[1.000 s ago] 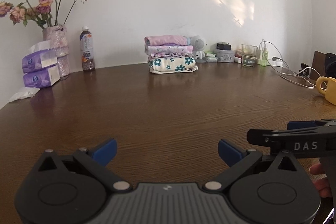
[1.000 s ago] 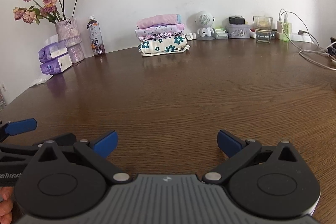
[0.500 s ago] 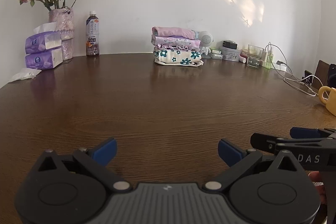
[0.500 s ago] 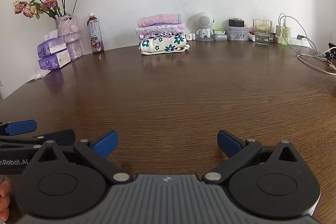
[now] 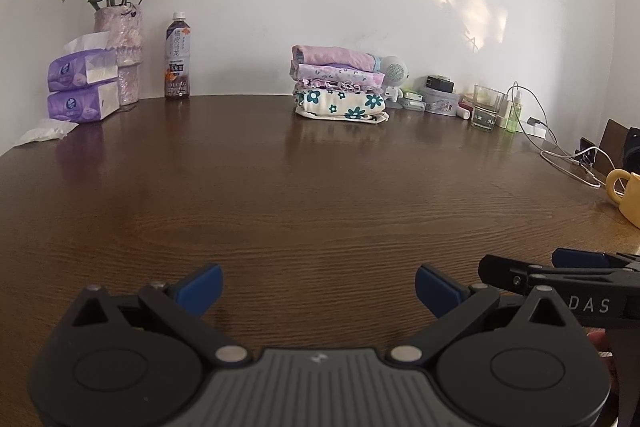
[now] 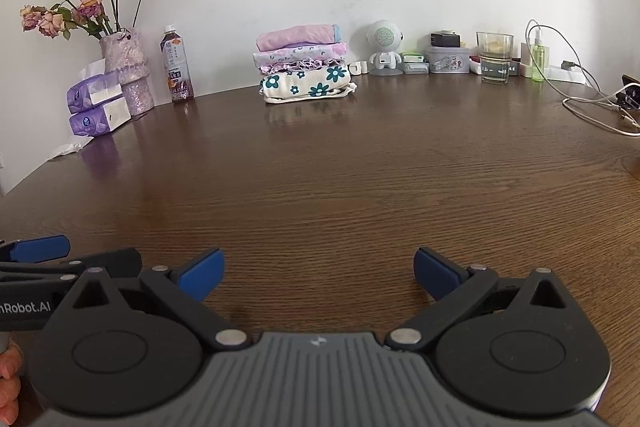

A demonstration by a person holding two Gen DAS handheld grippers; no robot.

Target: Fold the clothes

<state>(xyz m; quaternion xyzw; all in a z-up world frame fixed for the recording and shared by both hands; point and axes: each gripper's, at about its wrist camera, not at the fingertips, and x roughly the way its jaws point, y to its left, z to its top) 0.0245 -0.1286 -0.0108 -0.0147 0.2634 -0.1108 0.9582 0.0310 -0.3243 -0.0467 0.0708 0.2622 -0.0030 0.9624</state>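
Note:
A stack of folded clothes (image 5: 340,83) (image 6: 304,69) rests at the far edge of the brown wooden table (image 5: 304,195) (image 6: 360,187), pink on top and a white piece with teal flowers at the bottom. My left gripper (image 5: 318,287) hovers low over the near table, open, nothing between its blue fingertips (image 5: 202,287). My right gripper (image 6: 318,273) is likewise open and holds nothing. In the left wrist view the right gripper (image 5: 560,267) shows at the lower right; in the right wrist view the left gripper (image 6: 52,255) shows at the lower left. No unfolded garment is in view.
A vase of dried roses (image 5: 118,55), tissue packs (image 5: 82,87) and a drink bottle (image 5: 178,67) stand at the far left. A small white robot figure (image 6: 384,47), boxes, a glass (image 6: 494,57) and cables (image 6: 592,107) line the far right. A yellow mug (image 5: 628,195) sits at the right edge.
Both grippers stay open. The left wrist view has levelled and swung slightly, so the clothes stack and vase shifted right in its frame. The right wrist view barely changed.

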